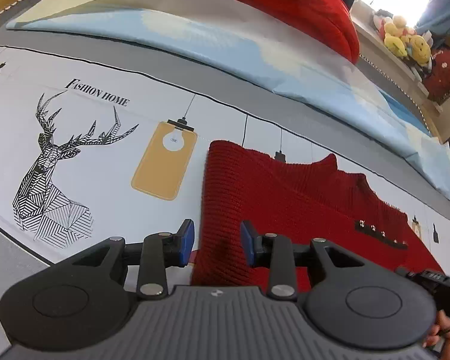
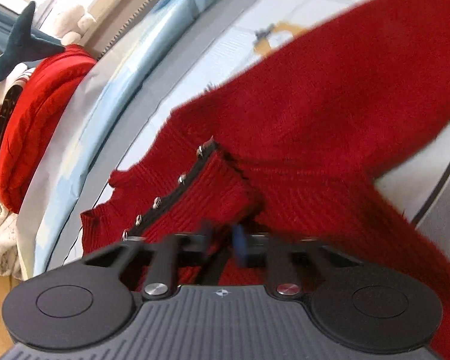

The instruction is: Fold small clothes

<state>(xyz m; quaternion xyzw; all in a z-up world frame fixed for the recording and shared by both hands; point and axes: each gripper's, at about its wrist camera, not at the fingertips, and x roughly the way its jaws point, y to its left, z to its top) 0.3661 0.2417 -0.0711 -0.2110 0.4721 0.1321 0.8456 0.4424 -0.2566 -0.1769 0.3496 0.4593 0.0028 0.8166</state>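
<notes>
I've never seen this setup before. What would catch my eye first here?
The dark red knit sweater spread on the printed bedsheet, right ahead of the open left gripper. Left of it, a geometric deer print. In the right wrist view, a studded black strip crosses the sweater.

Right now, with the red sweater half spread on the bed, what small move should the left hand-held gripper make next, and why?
Probably ease the left hand-held gripper forward and close on the red sweater. Its jaws stand open, straddling the sweater's near edge without gripping it. The right hand-held gripper already looks nearly shut at the knit beside the studded black trim, though blur hides the contact.
</notes>
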